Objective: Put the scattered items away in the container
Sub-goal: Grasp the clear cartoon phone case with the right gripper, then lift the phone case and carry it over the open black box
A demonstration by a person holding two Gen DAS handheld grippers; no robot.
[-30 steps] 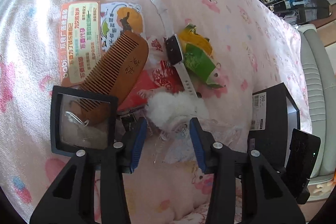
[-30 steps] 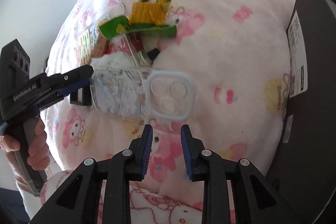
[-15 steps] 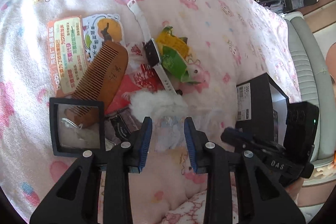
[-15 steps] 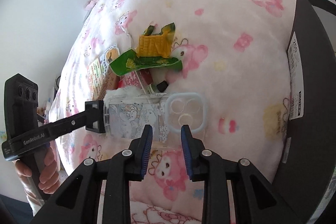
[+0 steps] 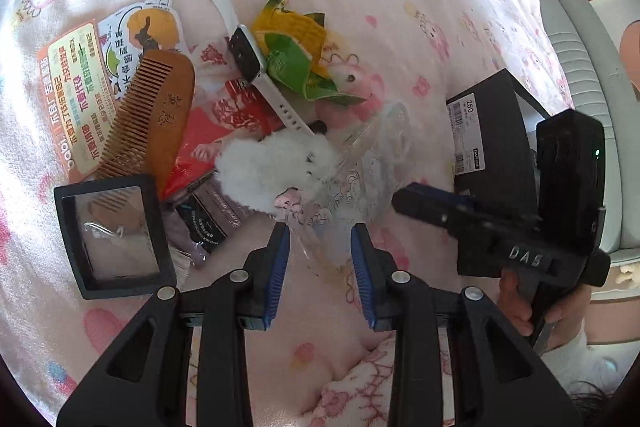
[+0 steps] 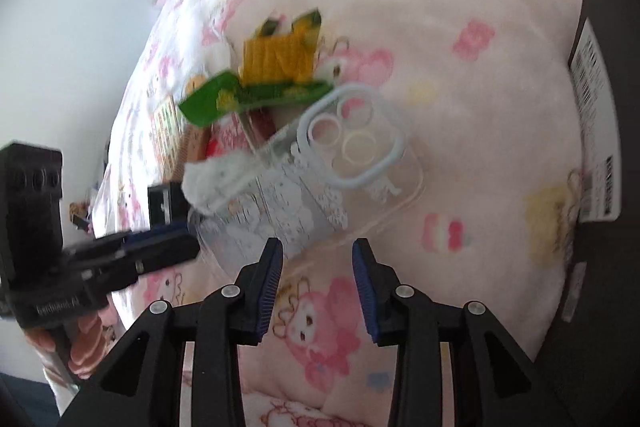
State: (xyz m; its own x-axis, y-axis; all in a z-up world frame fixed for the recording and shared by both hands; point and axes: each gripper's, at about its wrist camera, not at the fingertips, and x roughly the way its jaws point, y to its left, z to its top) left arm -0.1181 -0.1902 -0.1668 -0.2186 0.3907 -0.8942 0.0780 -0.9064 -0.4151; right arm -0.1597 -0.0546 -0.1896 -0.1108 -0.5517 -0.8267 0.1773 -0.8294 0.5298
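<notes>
A clear phone case (image 6: 320, 187) with a pale blue camera ring lies tilted on the pink bedspread; it also shows in the left wrist view (image 5: 360, 167). My right gripper (image 6: 318, 259) is open, its fingers just short of the case's near edge. My left gripper (image 5: 320, 243) is open, just before the case's other end and a white fluffy ball (image 5: 276, 167). A wooden comb (image 5: 156, 115), a white smartwatch (image 5: 248, 55), a green-yellow wrapper (image 5: 304, 59) and a black-framed mirror (image 5: 116, 235) lie scattered. The black box (image 5: 496, 139) stands at the right.
Printed cards (image 5: 80, 87), a red packet (image 5: 216, 131) and a dark sachet (image 5: 208, 219) lie among the items. The box's labelled wall (image 6: 596, 147) fills the right edge of the right wrist view. A white headboard (image 5: 580, 67) runs behind the box.
Both grippers have closed in on the phone case from opposite ends. The case has tilted up and turned. The left gripper's jaws narrowed from a second ago.
</notes>
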